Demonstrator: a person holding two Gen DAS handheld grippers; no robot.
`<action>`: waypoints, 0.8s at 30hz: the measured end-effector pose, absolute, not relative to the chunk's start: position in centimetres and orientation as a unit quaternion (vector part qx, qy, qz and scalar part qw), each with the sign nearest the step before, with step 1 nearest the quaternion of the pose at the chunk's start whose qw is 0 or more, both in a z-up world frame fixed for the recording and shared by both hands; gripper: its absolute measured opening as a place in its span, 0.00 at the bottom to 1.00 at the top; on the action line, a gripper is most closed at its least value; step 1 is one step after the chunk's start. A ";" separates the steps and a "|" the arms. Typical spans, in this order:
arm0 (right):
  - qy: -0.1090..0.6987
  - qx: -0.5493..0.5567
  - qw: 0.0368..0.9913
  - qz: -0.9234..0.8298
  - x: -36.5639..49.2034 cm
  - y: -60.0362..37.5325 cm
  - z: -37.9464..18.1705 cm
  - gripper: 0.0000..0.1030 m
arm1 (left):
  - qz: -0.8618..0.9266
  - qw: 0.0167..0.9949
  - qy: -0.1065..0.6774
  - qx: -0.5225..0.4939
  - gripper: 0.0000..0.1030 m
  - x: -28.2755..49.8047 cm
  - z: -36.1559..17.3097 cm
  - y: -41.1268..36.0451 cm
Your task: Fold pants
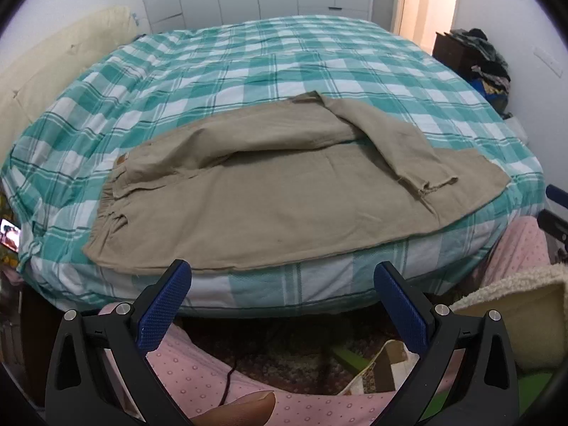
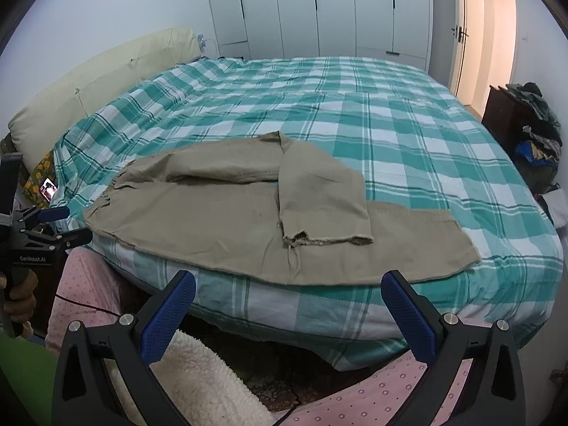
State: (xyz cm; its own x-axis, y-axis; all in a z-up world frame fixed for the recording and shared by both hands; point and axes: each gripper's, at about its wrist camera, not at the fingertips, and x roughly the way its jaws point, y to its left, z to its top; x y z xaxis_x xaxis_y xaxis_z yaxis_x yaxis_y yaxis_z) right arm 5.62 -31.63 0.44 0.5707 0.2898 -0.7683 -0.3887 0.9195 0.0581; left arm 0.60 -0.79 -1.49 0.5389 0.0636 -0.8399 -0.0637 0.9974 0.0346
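Note:
Khaki pants (image 1: 269, 198) lie across the near edge of the bed, waistband to the left, one leg flat and the other leg folded back over it with its frayed hem on top. They also show in the right wrist view (image 2: 230, 220). My left gripper (image 1: 282, 277) is open and empty, just short of the bed's edge below the pants. My right gripper (image 2: 289, 285) is open and empty, below the pants' near edge. The left gripper also shows at the left border of the right wrist view (image 2: 60, 225).
The bed has a teal and white checked cover (image 2: 390, 124). A cream headboard (image 2: 88, 81) is at the left, white wardrobes (image 2: 319, 7) behind, a dark cabinet with piled clothes (image 2: 532, 124) at the right. A phone (image 2: 49, 189) lies by the bed's left corner. Pink pyjama legs (image 1: 198, 372) and a fleecy cloth (image 2: 198, 383) are below.

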 end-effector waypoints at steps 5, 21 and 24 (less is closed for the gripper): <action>0.427 -0.061 0.881 0.191 5.7 -31.3 0.1 1.00 | 0.042 0.872 0.487 0.008 1.00 0.7 -2.0 -1.0; 0.429 -0.078 0.877 0.202 5.3 -29.8 -0.2 1.00 | 0.054 0.874 0.482 0.011 0.99 0.5 -1.9 -1.0; 0.426 -0.079 0.878 0.204 5.2 -29.7 -0.1 1.00 | 0.054 0.875 0.482 0.010 0.99 0.5 -1.9 -1.0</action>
State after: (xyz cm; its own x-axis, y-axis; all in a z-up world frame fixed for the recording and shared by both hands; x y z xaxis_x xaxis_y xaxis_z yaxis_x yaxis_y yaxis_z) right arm 5.17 -29.74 -0.07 0.5544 0.2903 -0.7800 -0.4253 0.9044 0.0343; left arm 0.48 -1.04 -1.92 0.5299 0.1038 -0.8417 -0.0836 0.9940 0.0699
